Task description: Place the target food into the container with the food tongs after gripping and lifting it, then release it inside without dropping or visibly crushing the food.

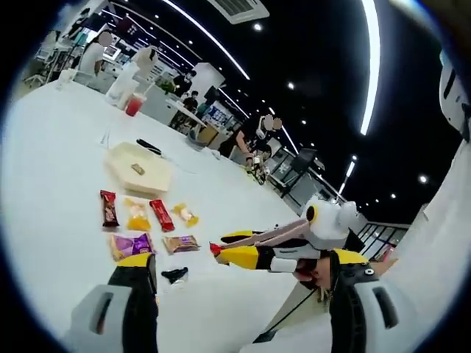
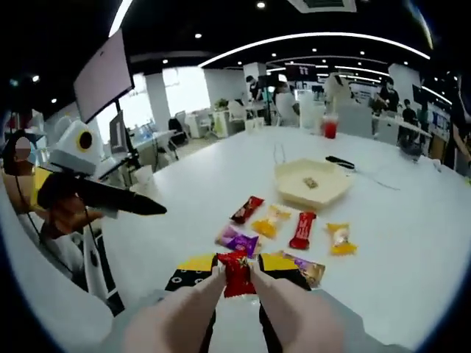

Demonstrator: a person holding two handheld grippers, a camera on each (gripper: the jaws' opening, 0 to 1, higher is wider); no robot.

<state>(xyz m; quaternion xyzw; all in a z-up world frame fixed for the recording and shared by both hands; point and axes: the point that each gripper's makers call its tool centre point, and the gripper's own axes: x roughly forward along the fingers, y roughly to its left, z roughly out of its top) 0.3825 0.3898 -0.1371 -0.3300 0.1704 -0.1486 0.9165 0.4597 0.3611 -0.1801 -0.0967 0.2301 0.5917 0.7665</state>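
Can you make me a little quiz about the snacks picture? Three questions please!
1. True or false: the tongs are pinching a red snack above the table.
2. Pick one. What lies inside the cream container? A) one small piece of food; B) a pile of red bars; C) a purple snack.
3. Fill in the word: the cup far behind the container holds a drink coloured ___.

Key: 1 true. 2 A. 3 red.
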